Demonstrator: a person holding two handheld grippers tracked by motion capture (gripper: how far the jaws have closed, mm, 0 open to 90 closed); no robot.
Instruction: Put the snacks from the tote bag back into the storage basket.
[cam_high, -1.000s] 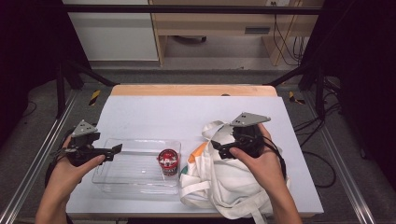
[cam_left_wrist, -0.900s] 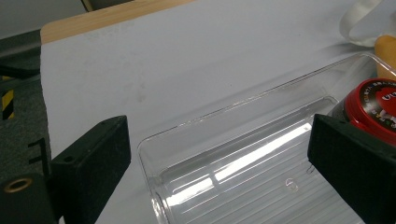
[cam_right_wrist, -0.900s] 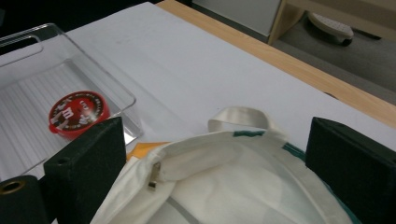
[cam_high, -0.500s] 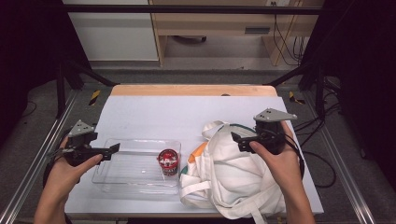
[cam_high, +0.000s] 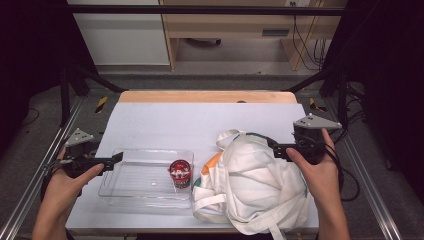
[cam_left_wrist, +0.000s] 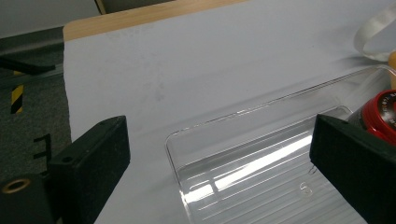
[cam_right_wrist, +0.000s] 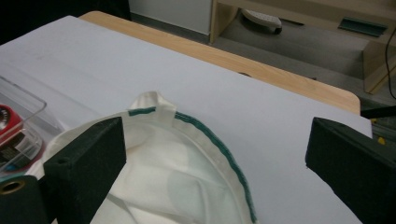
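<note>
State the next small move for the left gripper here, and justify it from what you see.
Probably ease the left gripper forward over the clear tray toward the red-lidded jar: its jaws stand open at the tray's left rim, the jar at the far end.

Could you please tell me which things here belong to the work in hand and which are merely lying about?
In the work:
- white cloth bag, by the open right gripper
- clear plastic tray, by the open left gripper
- red-lidded can, in the tray

Lying about:
- cables on the floor behind the table
</note>
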